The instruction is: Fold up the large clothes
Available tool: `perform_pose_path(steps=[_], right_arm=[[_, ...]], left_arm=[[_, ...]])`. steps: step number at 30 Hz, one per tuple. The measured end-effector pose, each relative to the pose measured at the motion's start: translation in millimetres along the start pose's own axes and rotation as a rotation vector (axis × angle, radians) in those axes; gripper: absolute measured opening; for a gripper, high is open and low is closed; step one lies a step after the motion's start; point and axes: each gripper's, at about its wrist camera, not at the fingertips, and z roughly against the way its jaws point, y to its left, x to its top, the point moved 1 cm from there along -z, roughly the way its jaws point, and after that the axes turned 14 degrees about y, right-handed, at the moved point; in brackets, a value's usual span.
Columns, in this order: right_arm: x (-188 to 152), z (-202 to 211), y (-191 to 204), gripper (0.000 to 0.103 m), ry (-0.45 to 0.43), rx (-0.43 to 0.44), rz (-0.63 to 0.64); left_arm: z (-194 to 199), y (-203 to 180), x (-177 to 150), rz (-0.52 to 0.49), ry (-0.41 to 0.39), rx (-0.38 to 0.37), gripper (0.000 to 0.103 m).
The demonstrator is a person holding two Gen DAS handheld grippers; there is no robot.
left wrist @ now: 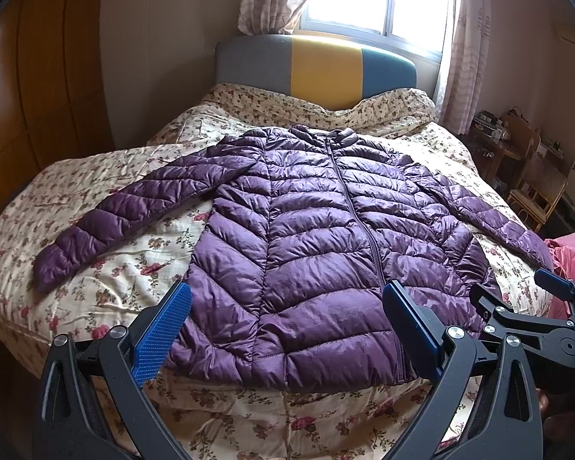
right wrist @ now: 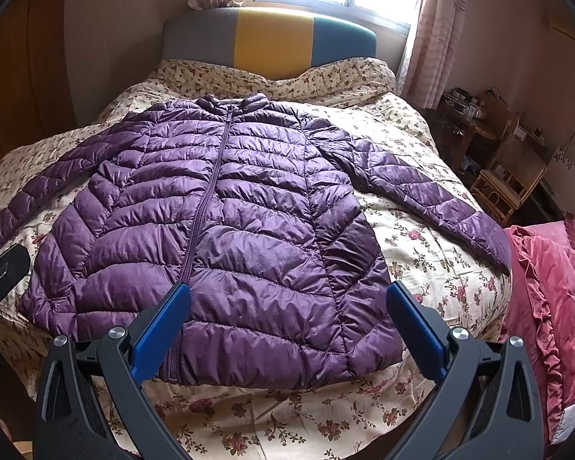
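Observation:
A purple quilted puffer jacket (left wrist: pixel 306 230) (right wrist: pixel 218 211) lies flat and zipped on the bed, front up, collar toward the headboard, both sleeves spread out to the sides. My left gripper (left wrist: pixel 287 295) hovers open above the jacket's hem, left of the zip, holding nothing. My right gripper (right wrist: pixel 287 295) is open too, above the hem's right half. In the left wrist view the right gripper (left wrist: pixel 517 291) shows at the right edge. Part of the left gripper's black frame (right wrist: pixel 0 268) shows at the left edge of the right wrist view.
The bed carries a floral quilt (left wrist: pixel 96 299) (right wrist: pixel 421 253) and has a grey, yellow and teal headboard (left wrist: pixel 318 69). A pink ruffled blanket (right wrist: pixel 556 287) lies at the bed's right. Wooden chairs and a cluttered table (right wrist: pixel 510 153) stand to the right; a wooden wardrobe (left wrist: pixel 38 96) is at the left.

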Motion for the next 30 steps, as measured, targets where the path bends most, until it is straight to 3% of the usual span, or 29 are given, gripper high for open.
perform_pose_path(steps=[17,30], right_arm=[[11,-17,-1,0.101,0.035,-0.003,0.002],[41,-58,-37,0.101,0.078,-0.035,-0.075]], left_arm=[[-16,4,5,0.026,0.049,-0.01,0.099],[-56,8,43,0.04,0.081,-0.098,0.099]])
